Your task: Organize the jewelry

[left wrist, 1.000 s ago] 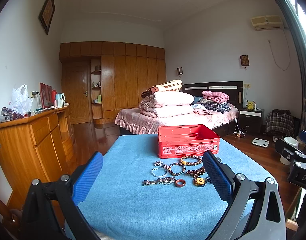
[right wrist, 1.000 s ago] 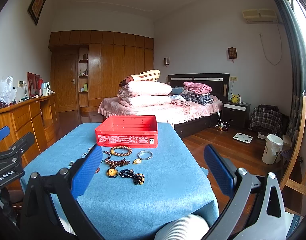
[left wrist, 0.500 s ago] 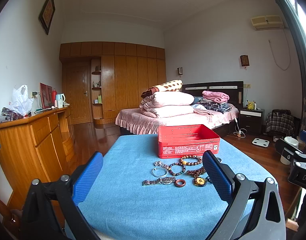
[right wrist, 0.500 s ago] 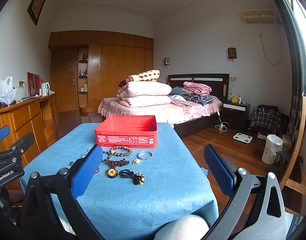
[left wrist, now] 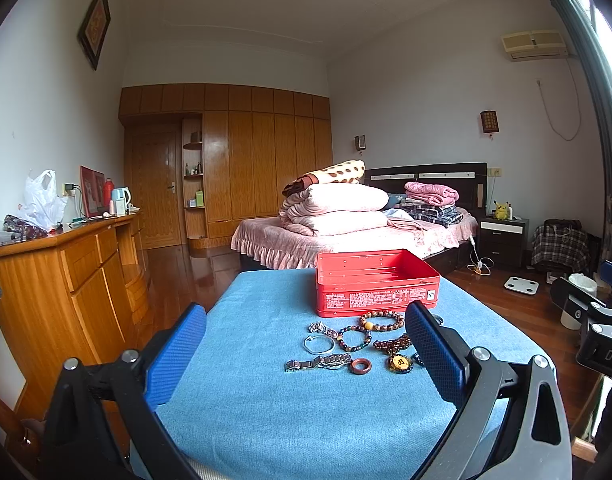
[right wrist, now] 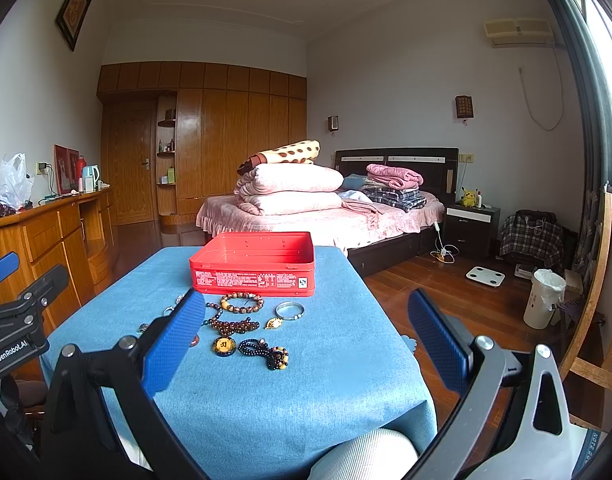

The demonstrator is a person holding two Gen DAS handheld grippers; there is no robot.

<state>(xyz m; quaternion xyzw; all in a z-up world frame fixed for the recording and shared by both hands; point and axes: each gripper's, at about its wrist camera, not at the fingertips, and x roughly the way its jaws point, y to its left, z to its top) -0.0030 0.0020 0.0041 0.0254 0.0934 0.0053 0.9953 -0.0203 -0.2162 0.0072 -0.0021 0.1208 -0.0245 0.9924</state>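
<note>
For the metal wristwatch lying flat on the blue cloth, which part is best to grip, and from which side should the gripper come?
Probably the band of the wristwatch, beside its round case. It lies flat, stretched left to right, so come from above and close the fingers across the narrow band. The left hand-held gripper, jaws wide open, is nearer. Take care with the red ring close to its right end.

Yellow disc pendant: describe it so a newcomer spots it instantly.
Find the red tin on the blue table; jewelry lies in front of it. At the cluster's near edge, beside the black bead strand, lies the pendant: a flat amber disc with a dark rim, the only one.
</note>
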